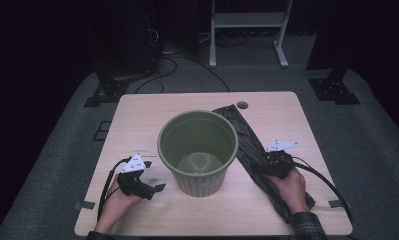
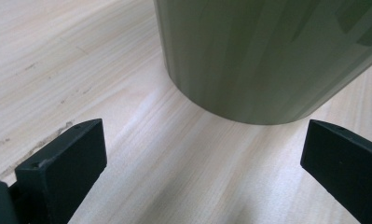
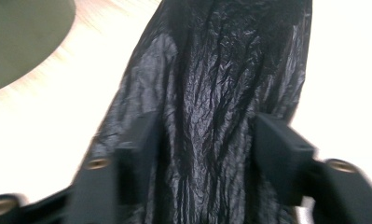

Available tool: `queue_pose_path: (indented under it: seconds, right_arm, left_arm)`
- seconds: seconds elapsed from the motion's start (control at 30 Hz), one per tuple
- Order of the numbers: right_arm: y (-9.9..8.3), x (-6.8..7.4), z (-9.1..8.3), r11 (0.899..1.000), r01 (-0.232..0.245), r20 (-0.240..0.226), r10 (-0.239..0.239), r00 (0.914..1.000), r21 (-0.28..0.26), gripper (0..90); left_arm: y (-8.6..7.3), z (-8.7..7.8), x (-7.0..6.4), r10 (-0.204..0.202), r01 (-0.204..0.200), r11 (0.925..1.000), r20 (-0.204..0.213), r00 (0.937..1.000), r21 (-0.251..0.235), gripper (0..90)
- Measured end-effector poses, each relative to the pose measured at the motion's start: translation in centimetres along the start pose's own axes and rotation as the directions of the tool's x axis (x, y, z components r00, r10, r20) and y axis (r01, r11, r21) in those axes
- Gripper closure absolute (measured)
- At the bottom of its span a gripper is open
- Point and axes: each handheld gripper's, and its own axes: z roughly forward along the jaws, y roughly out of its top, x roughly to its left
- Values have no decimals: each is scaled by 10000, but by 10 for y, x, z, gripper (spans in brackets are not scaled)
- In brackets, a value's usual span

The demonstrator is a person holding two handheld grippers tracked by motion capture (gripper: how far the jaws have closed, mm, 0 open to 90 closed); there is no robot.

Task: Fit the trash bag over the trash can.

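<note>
My right claw (image 3: 204,158) sits low over the black bag (image 3: 211,93), jaws part open with a fold of the film between them, not yet pinched. The bag is crinkled, glossy plastic, flattened into a long strip. It lies on the table (image 1: 137,115) to the right of the green bin (image 1: 198,150), running from the near right edge away toward the far middle. My left claw (image 1: 149,189) gapes wide just beside the bin's base. Bare wood lies left of the bin.
</note>
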Motion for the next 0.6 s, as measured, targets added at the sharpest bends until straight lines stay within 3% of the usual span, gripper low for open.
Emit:
queue_pose_path:
  seconds: [0.23,0.33,0.6]
  right_arm:
    - [0,2,-2,9998,186,-346,-188,9992,-64,768]
    - [0,2,-2,9996,272,-500,-275,9984,-70,856]
    - [-2,2,-3,9994,340,-682,-345,9971,-76,898]
  left_arm:
    - [-5,9,-2,209,-198,9983,-194,9996,555,0]
    - [-8,13,-2,230,-212,9972,-238,9995,723,0]
    - [-14,23,2,291,-226,9920,-512,9983,1241,0]
